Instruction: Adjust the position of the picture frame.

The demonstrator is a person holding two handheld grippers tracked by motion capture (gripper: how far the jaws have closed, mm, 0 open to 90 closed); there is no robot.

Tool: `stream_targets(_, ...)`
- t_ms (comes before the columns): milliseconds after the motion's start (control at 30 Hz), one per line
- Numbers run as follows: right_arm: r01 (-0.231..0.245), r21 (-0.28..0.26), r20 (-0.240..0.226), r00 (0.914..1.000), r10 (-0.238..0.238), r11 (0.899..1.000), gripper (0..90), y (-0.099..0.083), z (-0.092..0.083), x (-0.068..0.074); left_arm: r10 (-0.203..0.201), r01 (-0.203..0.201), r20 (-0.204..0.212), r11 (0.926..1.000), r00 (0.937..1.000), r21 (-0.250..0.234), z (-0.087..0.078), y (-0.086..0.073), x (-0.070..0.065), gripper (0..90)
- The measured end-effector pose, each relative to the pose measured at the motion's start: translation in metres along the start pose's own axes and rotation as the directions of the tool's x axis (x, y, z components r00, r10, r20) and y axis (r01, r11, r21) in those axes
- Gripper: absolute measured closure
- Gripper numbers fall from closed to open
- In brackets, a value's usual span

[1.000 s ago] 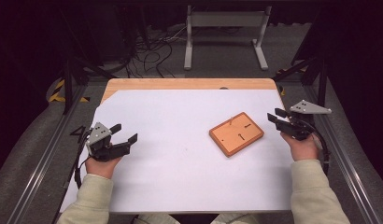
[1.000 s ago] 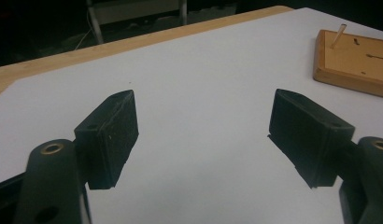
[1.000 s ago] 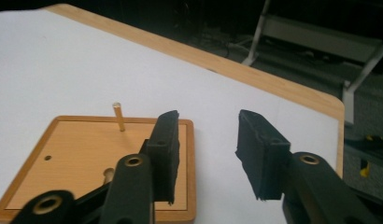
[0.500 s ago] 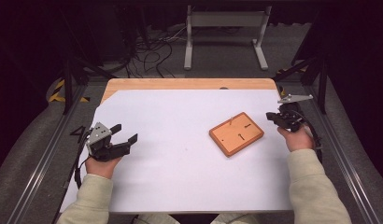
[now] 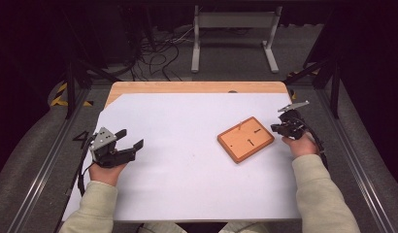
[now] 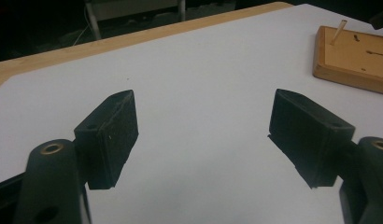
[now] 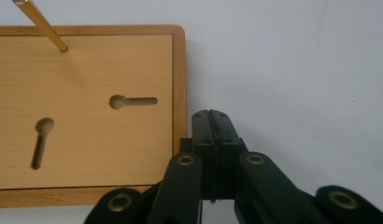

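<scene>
right gripper view shows right gripper (image 7: 212,122) jaws pressed together, empty, beside the wooden board (image 7: 87,112); left gripper (image 6: 203,135) gapes empty.

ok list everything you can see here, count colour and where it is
wooden board: 1, orange-brown, two keyhole slots, right of centre on the sheet
thin stick: 1, pale wood, stands tilted in a hole near the board's corner
white sheet: 1, covers most of the table
table: 1, light wood, bare strip along the far edge
metal stand: 1, grey, on the floor beyond the table
cables: several, black, on the floor behind
left gripper: 1, black, jaws wide open above the sheet
right gripper: 1, black, jaws shut, empty, beside the board's edge
</scene>
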State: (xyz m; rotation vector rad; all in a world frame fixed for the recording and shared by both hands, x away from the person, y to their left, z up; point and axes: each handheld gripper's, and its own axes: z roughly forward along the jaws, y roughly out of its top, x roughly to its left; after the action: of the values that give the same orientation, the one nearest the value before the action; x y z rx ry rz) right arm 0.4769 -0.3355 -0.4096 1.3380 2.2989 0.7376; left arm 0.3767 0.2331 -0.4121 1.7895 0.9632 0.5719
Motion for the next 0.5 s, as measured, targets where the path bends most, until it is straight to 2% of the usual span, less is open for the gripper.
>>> stream_targets(200, 0.025, 0.038, -0.006, 0.9997, -0.025, 0.999, 90.0, -0.002, 0.015, 0.001, 0.0, 0.0, 0.001, 1.0, 1.0, 0.006, 0.001, -0.001, 0.0, 24.1)
stream_targets(400, 0.06, 0.035, -0.001, 0.9982, -0.06, 0.998, 90.0, -0.001, 0.022, 0.002, -0.006, 0.006, 0.006, 0.9999, 1.0, 0.009, 0.001, -0.001, 0.0, 24.1)
stream_targets(500, 0.061, 0.026, 0.006, 0.9981, -0.061, 0.998, 90.0, -0.001, 0.024, 0.003, -0.004, 0.004, 0.007, 0.9999, 1.0, 0.013, 0.002, -0.002, 0.0, 24.1)
